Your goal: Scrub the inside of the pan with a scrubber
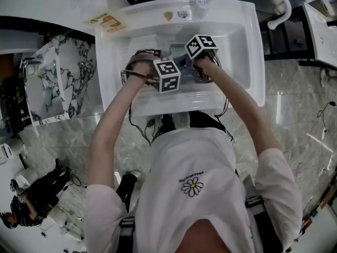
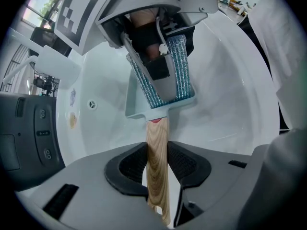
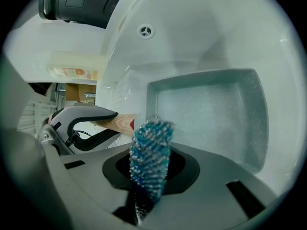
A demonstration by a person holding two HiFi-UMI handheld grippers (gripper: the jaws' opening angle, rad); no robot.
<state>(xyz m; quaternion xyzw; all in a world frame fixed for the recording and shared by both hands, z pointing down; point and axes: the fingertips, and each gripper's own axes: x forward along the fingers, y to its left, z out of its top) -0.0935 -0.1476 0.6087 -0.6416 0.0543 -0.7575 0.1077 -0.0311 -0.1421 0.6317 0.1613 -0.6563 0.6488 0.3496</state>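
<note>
A pale blue-grey square pan point(image 3: 211, 114) with a wooden handle point(image 2: 157, 143) lies tilted inside the white sink point(image 1: 242, 51). My left gripper point(image 2: 157, 166) is shut on that handle, pads pressed on both sides; the right gripper view shows the left gripper point(image 3: 81, 123) at the left. My right gripper point(image 3: 151, 171) is shut on a blue sparkly scrubber point(image 3: 149, 147), which stands over the pan's handle-side edge. In the left gripper view the scrubber point(image 2: 182, 66) hangs over the pan's inside point(image 2: 136, 107); I cannot tell whether it touches. From the head view both marker cubes point(image 1: 167, 76) sit close together above the sink.
A faucet point(image 1: 202, 1) rises at the sink's far rim and an overflow hole point(image 3: 146, 30) marks the basin wall. A printed packet point(image 1: 108, 21) lies on the counter to the left. A second person point(image 1: 31, 194) sits on the floor at lower left.
</note>
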